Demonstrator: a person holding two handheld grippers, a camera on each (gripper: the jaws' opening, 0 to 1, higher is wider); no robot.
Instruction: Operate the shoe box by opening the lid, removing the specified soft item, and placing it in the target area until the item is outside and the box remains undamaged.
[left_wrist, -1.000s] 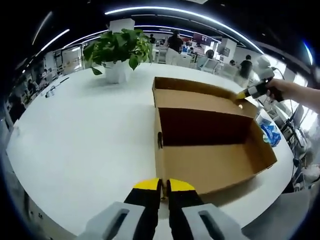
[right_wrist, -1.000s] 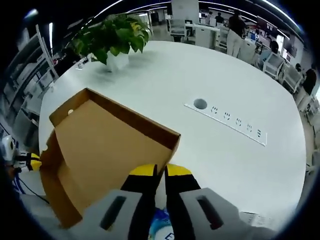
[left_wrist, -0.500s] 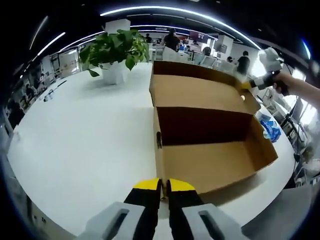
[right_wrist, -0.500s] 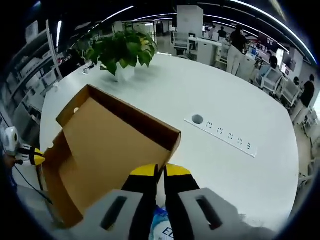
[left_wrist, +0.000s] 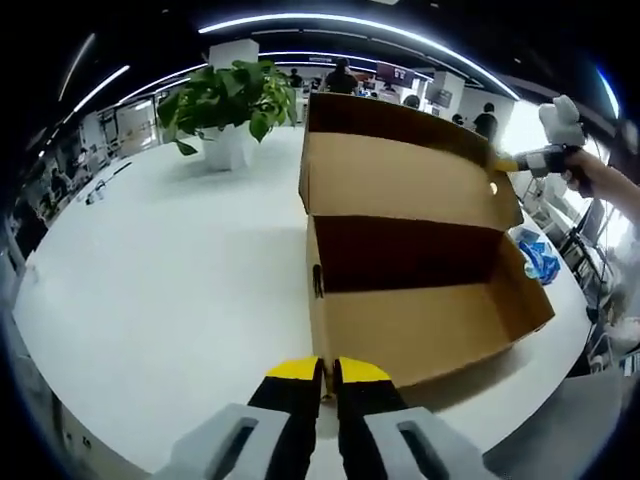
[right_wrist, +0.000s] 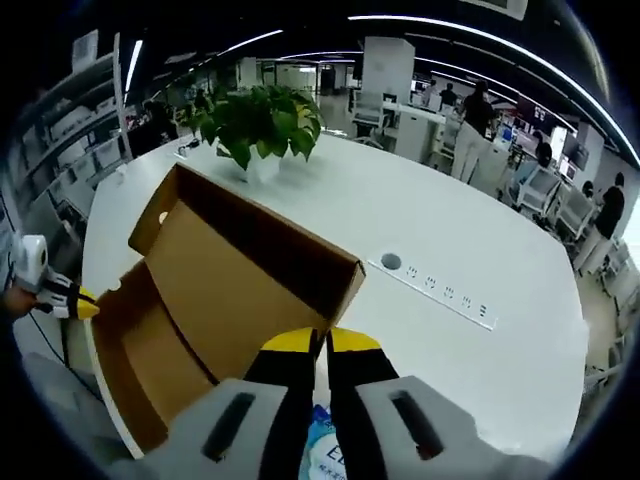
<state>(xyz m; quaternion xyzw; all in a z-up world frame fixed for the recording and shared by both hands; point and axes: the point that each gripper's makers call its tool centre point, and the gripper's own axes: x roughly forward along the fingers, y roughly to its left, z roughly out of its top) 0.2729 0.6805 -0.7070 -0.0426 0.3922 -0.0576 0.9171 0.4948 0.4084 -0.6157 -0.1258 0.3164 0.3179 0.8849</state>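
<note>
A brown cardboard shoe box (left_wrist: 420, 325) lies on a white table (left_wrist: 150, 280), open, and its inside looks bare. Its hinged lid (left_wrist: 400, 180) stands tilted up behind it. My left gripper (left_wrist: 328, 372) is shut on the box's near wall at a corner; it also enters the right gripper view at the left (right_wrist: 92, 305). My right gripper (right_wrist: 325, 345) is shut on the lid's free corner (right_wrist: 340, 275) and appears at the lid's right edge (left_wrist: 497, 164). A blue and white soft packet (left_wrist: 541, 262) lies on the table beside the box, just under my right gripper (right_wrist: 322, 450).
A potted green plant (left_wrist: 235, 100) stands at the far side of the table. A socket strip (right_wrist: 435, 292) and a round cable hole (right_wrist: 390, 262) are set into the tabletop. People, desks and chairs fill the office behind. A hand (left_wrist: 590, 175) holds the right gripper.
The lid has swung up from nearly flat to steeply tilted, with my right gripper rising along with it. The box base and my left gripper have stayed put.
</note>
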